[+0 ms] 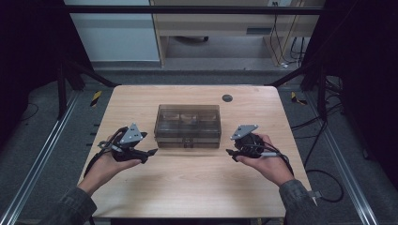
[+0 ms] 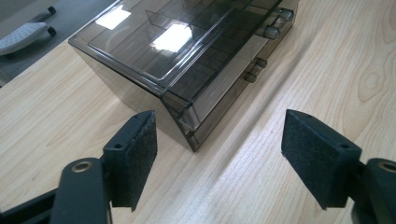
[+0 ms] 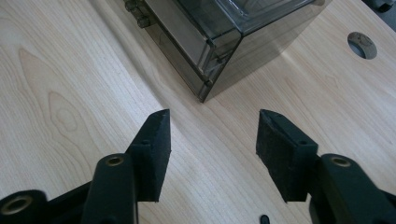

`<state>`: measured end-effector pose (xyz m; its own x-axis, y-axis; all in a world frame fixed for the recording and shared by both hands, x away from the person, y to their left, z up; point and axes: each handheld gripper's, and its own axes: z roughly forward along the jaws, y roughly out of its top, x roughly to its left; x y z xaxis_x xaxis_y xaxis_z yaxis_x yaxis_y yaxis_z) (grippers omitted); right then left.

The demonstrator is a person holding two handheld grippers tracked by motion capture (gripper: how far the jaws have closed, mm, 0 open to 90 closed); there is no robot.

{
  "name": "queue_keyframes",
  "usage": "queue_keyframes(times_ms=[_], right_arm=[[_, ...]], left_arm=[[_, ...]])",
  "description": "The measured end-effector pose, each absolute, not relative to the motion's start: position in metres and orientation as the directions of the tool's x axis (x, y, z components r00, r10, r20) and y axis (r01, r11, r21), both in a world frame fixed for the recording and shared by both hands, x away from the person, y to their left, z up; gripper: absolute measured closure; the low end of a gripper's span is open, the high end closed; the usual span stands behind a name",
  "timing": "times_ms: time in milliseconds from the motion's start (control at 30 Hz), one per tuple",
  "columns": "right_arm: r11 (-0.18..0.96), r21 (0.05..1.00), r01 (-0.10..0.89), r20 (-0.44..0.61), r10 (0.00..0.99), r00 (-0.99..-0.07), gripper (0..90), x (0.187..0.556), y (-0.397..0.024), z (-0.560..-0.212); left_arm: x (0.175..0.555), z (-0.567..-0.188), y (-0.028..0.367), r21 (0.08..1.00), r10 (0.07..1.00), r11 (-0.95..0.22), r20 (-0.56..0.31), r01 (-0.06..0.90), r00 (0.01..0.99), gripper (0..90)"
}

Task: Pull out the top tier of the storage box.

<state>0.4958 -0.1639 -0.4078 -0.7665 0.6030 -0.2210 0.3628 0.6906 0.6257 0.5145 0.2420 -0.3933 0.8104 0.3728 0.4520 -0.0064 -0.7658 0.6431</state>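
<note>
A smoky transparent plastic box (image 1: 188,125) with small drawers and knobs on its front stands in the middle of the wooden table (image 1: 187,187). My left gripper (image 1: 151,153) hovers just off the box's front left corner (image 2: 187,126), jaws apart with nothing between them. My right gripper (image 1: 230,153) hangs off the front right corner (image 3: 205,88), also open and empty. Both point inward toward the box, a short gap away from it. The drawer knobs (image 2: 272,31) face the table's near side.
A round cable hole (image 1: 227,98) sits in the tabletop behind the box on the right. Dark frame posts and cables flank the table on the floor. Bare wood stretches between the box and the near edge.
</note>
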Motion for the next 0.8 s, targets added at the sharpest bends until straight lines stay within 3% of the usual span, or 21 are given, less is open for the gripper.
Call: queue_keyframes(times_ms=[200,533,800], right_arm=[[0.700,0.622,0.350,-0.226,0.589,-0.776,54.6,0.498,-0.163,-0.403],[0.752,0.580,0.314,-0.250,0.531,-0.810,72.2,0.508,-0.154,-0.397],[0.777,0.552,0.305,-0.249,0.502,-0.828,78.8,0.515,-0.147,-0.397]], left_arm=[[0.520,-0.390,0.245,0.656,0.370,-0.755,0.428,-0.001,0.825,29.9],[0.525,-0.388,0.245,0.646,0.340,-0.764,0.400,0.002,0.851,42.9],[0.535,-0.390,0.244,0.619,0.332,-0.786,0.401,0.014,0.854,51.4]])
